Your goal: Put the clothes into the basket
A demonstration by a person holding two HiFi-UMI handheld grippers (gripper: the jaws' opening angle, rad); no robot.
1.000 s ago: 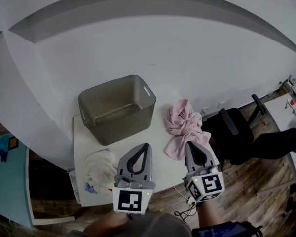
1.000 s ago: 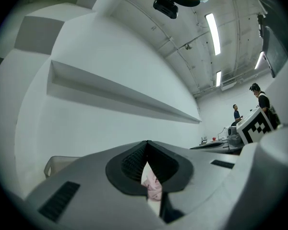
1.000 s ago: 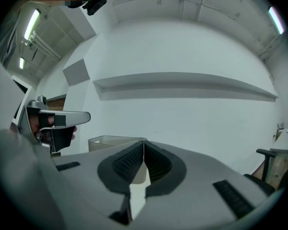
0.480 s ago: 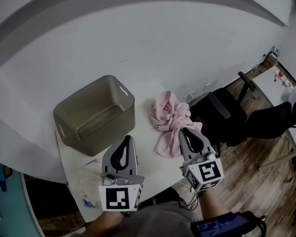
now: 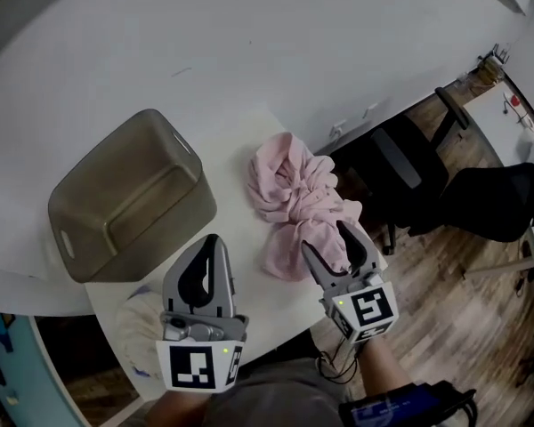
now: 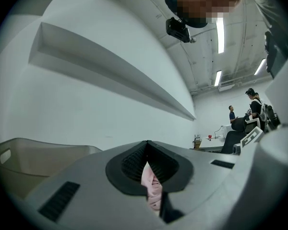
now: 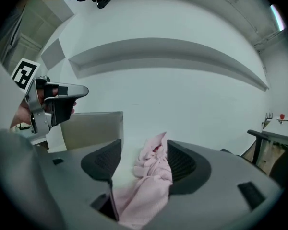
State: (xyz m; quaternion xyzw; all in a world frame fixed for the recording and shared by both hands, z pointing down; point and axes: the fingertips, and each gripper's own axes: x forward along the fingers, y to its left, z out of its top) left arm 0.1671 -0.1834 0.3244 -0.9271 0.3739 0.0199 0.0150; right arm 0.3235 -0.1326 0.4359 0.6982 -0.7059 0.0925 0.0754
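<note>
A crumpled pink garment (image 5: 294,198) lies on the white table (image 5: 238,172), right of the empty grey basket (image 5: 125,194). My right gripper (image 5: 327,240) hovers at the garment's near end, its jaws opening. The pink garment (image 7: 149,176) lies between and ahead of the jaws, and the pads do not press on it. My left gripper (image 5: 212,241) is shut and empty, near the basket's front corner. In the left gripper view the jaws (image 6: 147,143) meet, with pink cloth (image 6: 151,185) showing below them. A white garment (image 5: 135,327) lies at the table's near-left corner.
The table's right edge drops to a wooden floor (image 5: 463,318) with black office chairs (image 5: 427,176). A white wall (image 5: 249,43) backs the table. The basket (image 7: 93,128) and my left gripper (image 7: 62,97) appear at left in the right gripper view. People (image 6: 233,113) stand far off.
Both grippers have moved forward over the table toward the pink garment. The right gripper's jaws, shut a second ago, now stand apart. The left jaws stay shut.
</note>
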